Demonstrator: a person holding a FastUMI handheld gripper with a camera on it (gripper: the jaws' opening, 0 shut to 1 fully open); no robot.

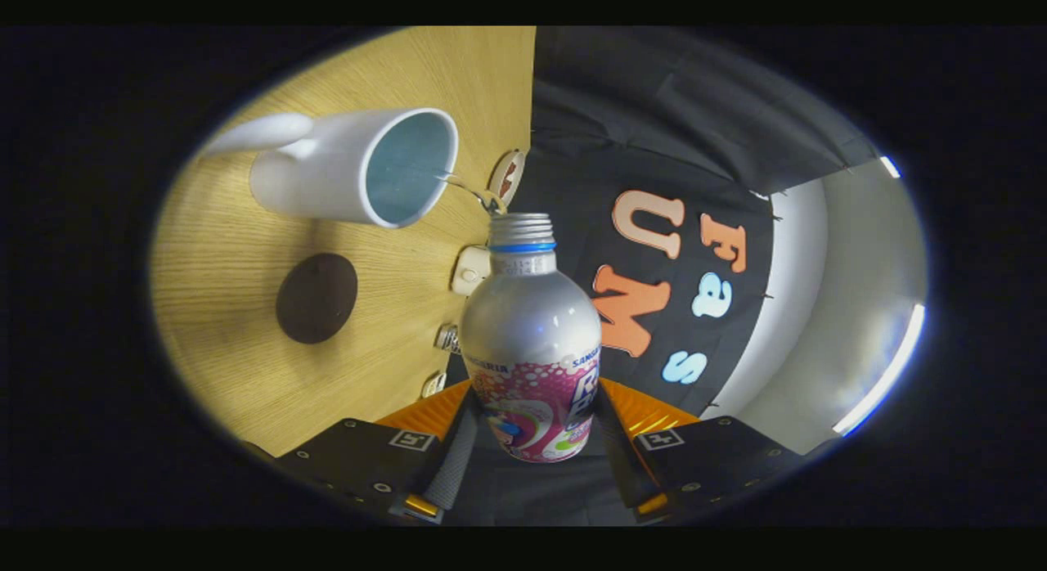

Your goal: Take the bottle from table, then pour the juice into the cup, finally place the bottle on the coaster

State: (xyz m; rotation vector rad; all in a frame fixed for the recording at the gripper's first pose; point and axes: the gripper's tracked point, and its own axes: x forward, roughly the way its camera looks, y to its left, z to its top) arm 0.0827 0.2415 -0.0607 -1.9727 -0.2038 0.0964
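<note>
Bottle is sitting clamped between the jaws of the gripper, uncapped and tipping toward the cup. Beyond it, the coaster is lying on the bench, near the cup.

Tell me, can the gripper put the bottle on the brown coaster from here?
Probably yes. The gripper is shut on the bottle, tipped over the cup with liquid streaming out. The coaster lies bare on the table beside the cup, nothing between, though the bottle must be righted first.
</note>
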